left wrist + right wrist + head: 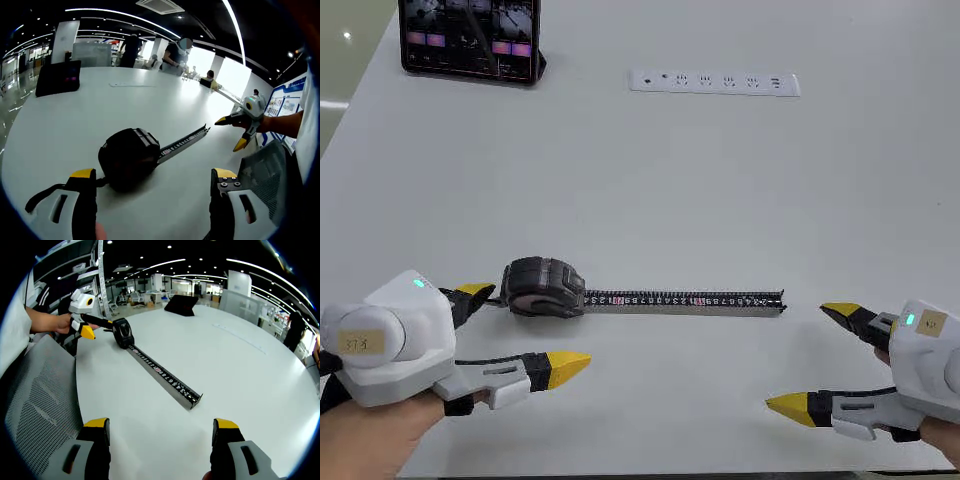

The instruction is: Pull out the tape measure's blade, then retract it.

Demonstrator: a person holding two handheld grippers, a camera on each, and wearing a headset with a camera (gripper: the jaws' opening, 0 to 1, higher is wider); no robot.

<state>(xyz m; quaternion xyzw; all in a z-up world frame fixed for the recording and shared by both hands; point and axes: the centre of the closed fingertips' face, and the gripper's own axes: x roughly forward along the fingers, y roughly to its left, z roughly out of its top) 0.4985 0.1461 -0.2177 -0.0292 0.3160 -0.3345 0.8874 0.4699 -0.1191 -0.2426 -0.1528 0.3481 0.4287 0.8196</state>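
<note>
A dark grey tape measure case [542, 288] lies on the white table, its blade [685, 300] drawn out to the right and lying flat, ending in a hook [781, 300]. My left gripper [525, 327] stands open just left of the case, one yellow tip beside it, not touching. In the left gripper view the case [129, 157] sits just ahead between the open jaws. My right gripper [815, 358] is open, to the right of the blade's end. The hook [195, 400] lies ahead of its jaws with a gap between.
A dark tablet [470, 38] stands at the far left of the table [650, 180], and a white power strip [713, 81] lies at the far middle. A grey mesh chair back [35, 395] is close behind the near edge. People stand in the background.
</note>
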